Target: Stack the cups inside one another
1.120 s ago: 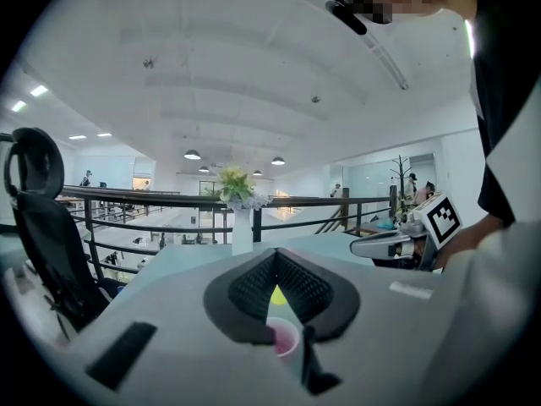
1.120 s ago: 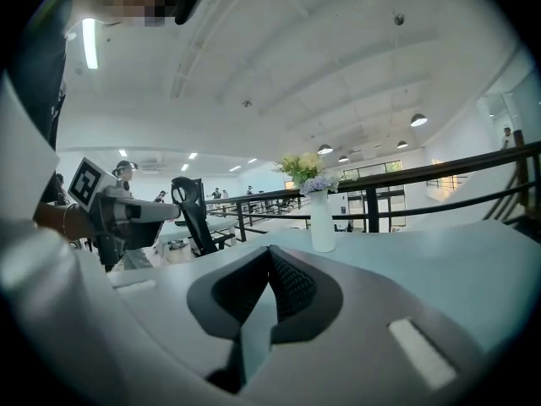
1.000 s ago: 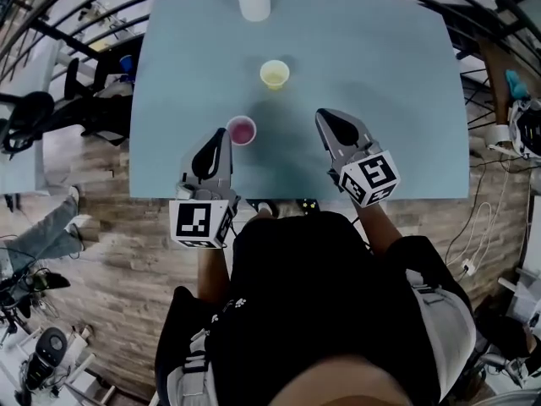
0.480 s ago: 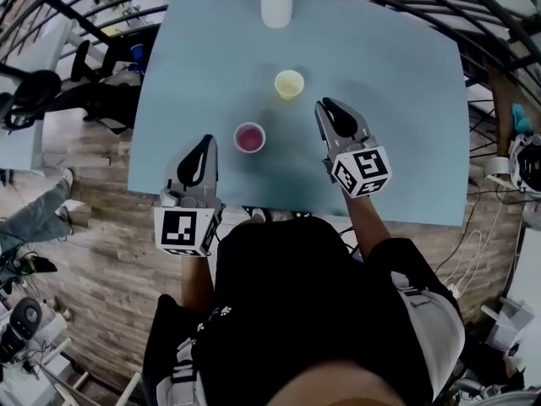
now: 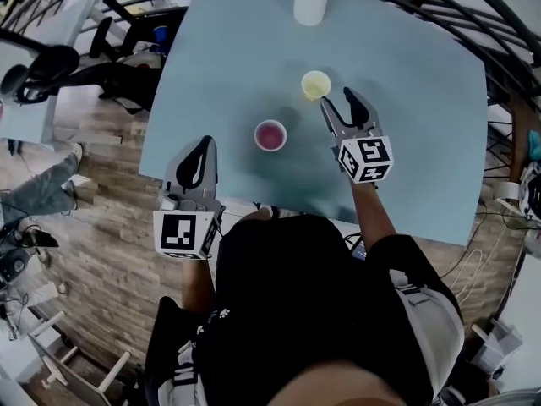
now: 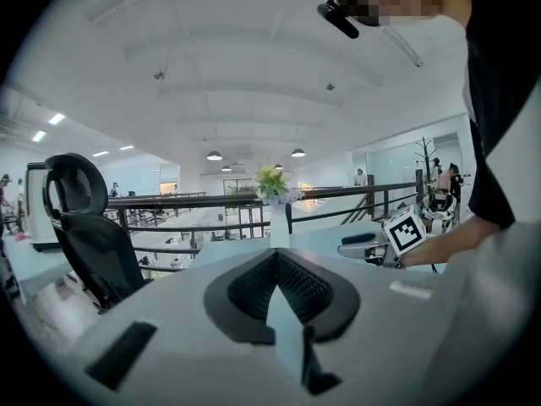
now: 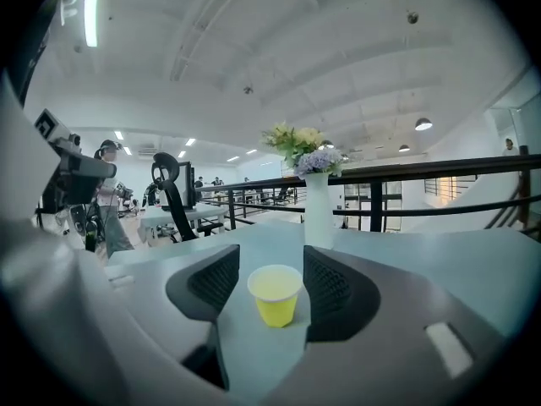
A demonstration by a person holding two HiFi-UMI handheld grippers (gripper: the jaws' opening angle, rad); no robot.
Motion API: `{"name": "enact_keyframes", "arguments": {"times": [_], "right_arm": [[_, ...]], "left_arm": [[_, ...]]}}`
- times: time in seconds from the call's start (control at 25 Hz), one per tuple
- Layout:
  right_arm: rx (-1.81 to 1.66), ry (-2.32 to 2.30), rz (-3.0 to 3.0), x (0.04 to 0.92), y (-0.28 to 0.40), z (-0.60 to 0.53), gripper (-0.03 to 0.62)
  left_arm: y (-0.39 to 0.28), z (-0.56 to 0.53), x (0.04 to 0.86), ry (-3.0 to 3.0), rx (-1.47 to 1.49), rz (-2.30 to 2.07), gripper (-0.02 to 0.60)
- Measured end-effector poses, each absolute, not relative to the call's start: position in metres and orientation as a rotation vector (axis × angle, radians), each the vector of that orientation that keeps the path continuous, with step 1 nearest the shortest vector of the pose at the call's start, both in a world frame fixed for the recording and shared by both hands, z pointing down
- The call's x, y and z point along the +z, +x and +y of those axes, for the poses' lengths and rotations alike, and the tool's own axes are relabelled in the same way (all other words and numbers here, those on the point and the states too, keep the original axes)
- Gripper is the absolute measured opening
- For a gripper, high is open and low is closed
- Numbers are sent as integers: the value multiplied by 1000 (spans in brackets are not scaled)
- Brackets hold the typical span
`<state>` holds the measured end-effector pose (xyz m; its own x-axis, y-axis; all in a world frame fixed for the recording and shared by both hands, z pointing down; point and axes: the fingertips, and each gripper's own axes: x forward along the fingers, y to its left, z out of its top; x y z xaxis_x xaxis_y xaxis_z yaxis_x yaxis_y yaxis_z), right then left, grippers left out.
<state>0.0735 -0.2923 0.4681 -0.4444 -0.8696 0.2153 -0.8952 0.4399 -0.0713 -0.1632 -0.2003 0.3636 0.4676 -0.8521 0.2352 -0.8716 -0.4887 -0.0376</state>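
Observation:
A yellow cup (image 5: 316, 84) stands upright on the pale blue table (image 5: 406, 125), and a pink cup (image 5: 270, 134) stands upright a little nearer and to its left. My right gripper (image 5: 338, 102) is just behind the yellow cup. Its jaws are opening, and in the right gripper view the yellow cup (image 7: 275, 299) sits between the right gripper's (image 7: 270, 263) two pads without touching them. My left gripper (image 5: 203, 145) is shut and empty at the table's near left edge, well apart from the pink cup. In the left gripper view that gripper (image 6: 277, 258) hides both cups.
A white vase (image 5: 310, 2) with flowers stands at the table's far edge, beyond the yellow cup. A black office chair (image 5: 51, 66) and a railing lie off the table's left side. The person's body fills the near edge.
My right gripper moved forward up to the yellow cup and its jaws spread apart. My left gripper drew back and left from the pink cup to the table's edge.

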Motion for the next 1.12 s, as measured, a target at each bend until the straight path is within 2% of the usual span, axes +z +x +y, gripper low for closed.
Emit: {"name": "enact_keyframes", "arguments": {"times": [0.28,0.52,0.96,1.12], "right_arm": [[285,1496,-2489,500,61,-311,322],[289,1466,-2459,516,55,-324,351],[290,1417,-2407,541,45,-336,360],[287,1416,-2395,543,45,-339,333]], "left_arm": [[-179,-195,367,2569,374,-1580,-14],[-193,-192,370,2526,390,-1617,-14],[-202,-186,369,2513,398,-1646,-14],[-206,-185,370,2505,402,-1651,-14]]}}
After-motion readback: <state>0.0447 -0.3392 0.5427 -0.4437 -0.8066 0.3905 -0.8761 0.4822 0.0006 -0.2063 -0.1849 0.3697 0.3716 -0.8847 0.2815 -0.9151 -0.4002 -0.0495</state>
